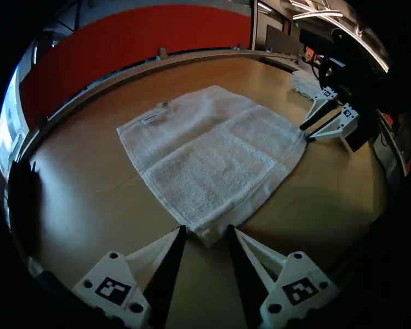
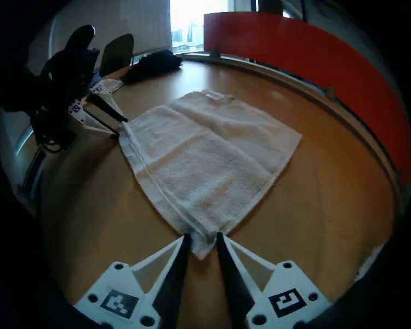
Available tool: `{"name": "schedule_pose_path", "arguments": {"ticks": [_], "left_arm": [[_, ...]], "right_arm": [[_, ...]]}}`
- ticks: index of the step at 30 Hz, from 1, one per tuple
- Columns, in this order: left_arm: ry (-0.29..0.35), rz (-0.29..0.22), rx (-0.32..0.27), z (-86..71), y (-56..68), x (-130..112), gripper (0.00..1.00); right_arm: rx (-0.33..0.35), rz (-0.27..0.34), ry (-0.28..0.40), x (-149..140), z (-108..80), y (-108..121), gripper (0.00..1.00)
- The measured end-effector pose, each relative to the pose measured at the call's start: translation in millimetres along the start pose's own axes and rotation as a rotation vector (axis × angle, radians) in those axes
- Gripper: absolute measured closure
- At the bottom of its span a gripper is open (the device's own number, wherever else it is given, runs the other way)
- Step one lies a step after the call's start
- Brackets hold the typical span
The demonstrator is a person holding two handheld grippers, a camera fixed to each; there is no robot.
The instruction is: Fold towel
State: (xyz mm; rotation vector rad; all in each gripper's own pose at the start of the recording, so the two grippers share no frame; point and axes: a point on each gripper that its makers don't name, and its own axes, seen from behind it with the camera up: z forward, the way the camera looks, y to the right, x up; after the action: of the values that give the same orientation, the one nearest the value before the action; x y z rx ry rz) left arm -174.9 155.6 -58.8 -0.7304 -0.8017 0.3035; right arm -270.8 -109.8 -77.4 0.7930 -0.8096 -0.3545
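1. You are working on a wooden table (image 1: pixel 85 186) with a long orange panel (image 1: pixel 140 44) standing along its far edge. A bright window (image 2: pixel 186 27) sits at the top of the right gripper view.
2. The white towel (image 1: pixel 211 159) lies flat in the middle of the table, one layer resting on another. In the left gripper view a small label (image 1: pixel 150 116) sits near its upper-left corner.
3. Your left gripper (image 1: pixel 205 227) is at the bottom centre of its own view, low over the table. Its jaws stand well apart. The towel's nearest corner pokes into the gap with bare wood on either side of the tip, so nothing is clamped.
4. Your right gripper (image 2: pixel 203 235) is at the bottom centre of its own view, straddling another corner of the towel. The gap is narrower here and the cloth reaches both fingers (image 2: pixel 175 268). You cannot tell whether they are pinching it.
5. In the left gripper view, the right gripper (image 1: pixel 306 134) shows at the upper right, its tips at the towel's right-hand corner. In the right gripper view, the left gripper (image 2: pixel 122 127) shows at the upper left, its tips at the towel's left-hand corner.
6. A dark bundle (image 2: pixel 150 61) lies on the table at the upper left of the right gripper view. A second pale cloth (image 1: pixel 304 82) lies at the upper right of the left gripper view.
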Motion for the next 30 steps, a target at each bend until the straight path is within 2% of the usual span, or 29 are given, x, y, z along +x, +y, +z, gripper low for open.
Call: {"name": "schedule_pose_path", "arguments": {"ticks": [2, 4, 10, 17, 26, 30], "left_arm": [[-0.003, 0.005, -0.003, 0.0, 1.3, 0, 0.52], [-0.006, 0.005, -0.004, -0.1, 2.3, 0, 0.67], [-0.013, -0.015, -0.007, -0.3, 3.8, 2, 0.88], [-0.016, -0.059, -0.024, -3.6, 5.6, 3, 0.89], [-0.009, -0.113, -0.040, -17.4, 7.0, 10, 0.89], [0.007, -0.122, -0.038, -26.3, 8.3, 17, 0.89]], "right_arm": [[0.002, -0.002, 0.000, 0, 0.2, -1, 0.72], [0.007, -0.006, 0.000, 1, 0.6, -3, 0.77], [0.005, -0.006, 0.018, 8, 0.5, -5, 0.89], [-0.002, 0.004, 0.035, 13, -3.0, -4, 0.89], [-0.010, 0.018, 0.072, 27, -17.9, -6, 0.89], [-0.010, 0.020, 0.090, 36, -26.6, -9, 0.89]]}}
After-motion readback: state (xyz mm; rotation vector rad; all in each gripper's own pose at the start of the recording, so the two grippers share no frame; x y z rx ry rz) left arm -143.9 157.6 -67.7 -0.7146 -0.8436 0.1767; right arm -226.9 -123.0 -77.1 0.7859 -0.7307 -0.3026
